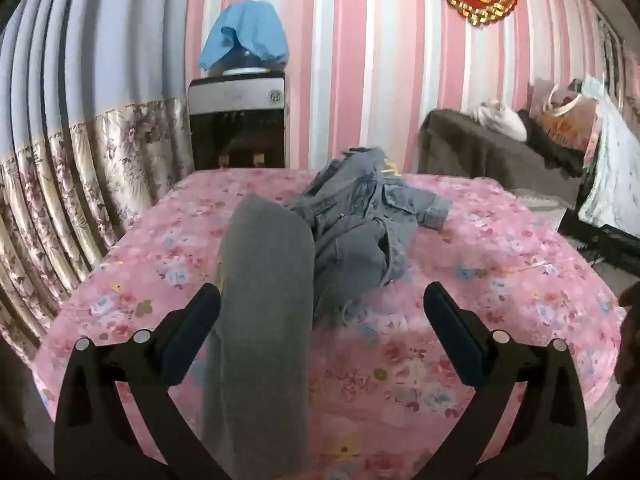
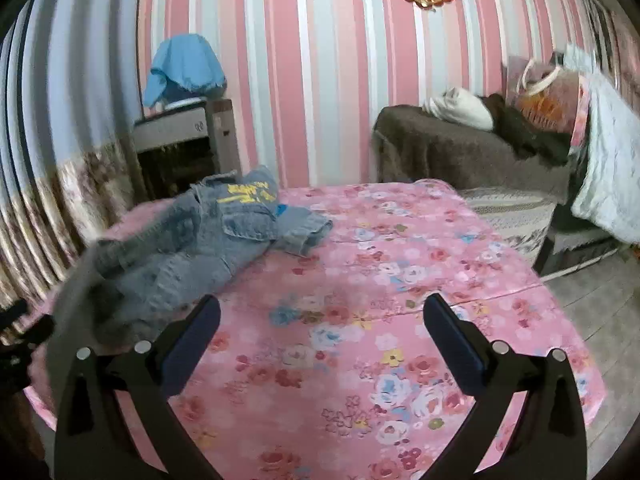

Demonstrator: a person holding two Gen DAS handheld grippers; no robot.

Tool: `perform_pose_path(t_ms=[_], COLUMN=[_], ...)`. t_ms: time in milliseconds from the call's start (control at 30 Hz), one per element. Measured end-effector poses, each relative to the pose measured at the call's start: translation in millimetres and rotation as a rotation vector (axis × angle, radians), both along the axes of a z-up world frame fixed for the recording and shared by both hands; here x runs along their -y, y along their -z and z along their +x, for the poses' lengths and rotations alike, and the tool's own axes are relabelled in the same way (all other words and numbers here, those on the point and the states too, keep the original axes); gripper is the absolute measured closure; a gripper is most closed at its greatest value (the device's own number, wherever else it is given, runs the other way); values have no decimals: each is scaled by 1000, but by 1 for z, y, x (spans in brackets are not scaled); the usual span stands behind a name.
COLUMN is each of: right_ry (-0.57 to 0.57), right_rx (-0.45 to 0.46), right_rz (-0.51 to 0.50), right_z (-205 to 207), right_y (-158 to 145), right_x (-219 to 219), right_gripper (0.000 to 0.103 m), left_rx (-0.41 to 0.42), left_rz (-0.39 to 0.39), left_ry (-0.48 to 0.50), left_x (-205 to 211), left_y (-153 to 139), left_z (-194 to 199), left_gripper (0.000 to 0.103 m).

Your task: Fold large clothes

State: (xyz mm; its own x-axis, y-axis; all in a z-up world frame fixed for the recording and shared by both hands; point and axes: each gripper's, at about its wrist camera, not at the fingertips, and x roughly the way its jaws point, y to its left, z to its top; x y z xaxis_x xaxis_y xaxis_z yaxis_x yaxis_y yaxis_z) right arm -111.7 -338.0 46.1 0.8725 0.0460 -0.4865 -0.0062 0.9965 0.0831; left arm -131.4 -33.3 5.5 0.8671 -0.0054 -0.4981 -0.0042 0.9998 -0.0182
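A crumpled blue denim jacket (image 1: 360, 216) with yellow lettering lies on the pink floral tablecloth (image 1: 500, 264). A long grey garment part (image 1: 264, 300), blurred, stretches from the heap toward the camera and runs between the fingers of my left gripper (image 1: 322, 304), nearer the left pad; the pads stand wide and do not press it. In the right wrist view the jacket (image 2: 208, 240) lies at the far left of the cloth (image 2: 380, 280). My right gripper (image 2: 322, 312) hovers open above bare cloth, to the right of the jacket, with nothing between its fingers.
A water dispenser (image 1: 238, 120) topped by a blue cover stands behind the table against the striped wall. A brown sofa (image 2: 460, 152) with bags and white bedding sits at the right. Floral curtains (image 1: 60, 184) hang at the left. Floor shows past the table's right edge.
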Motion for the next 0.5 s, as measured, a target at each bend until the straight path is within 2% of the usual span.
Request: perform_pose_path(t_ms=[100, 267, 500], right_ry=[0, 10, 8], right_rx=[-17, -39, -100], right_rz=[55, 24, -4], right_z=[1, 11, 45], right_y=[0, 5, 25], right_x=[10, 16, 13], right_gripper=[1, 1, 1], left_rx=[-2, -43, -97], left_rz=[25, -3, -63], left_ry=[-1, -15, -64], left_x=[0, -9, -33], left_y=[-3, 1, 8], left_z=[8, 19, 58], left_gripper=[3, 3, 3])
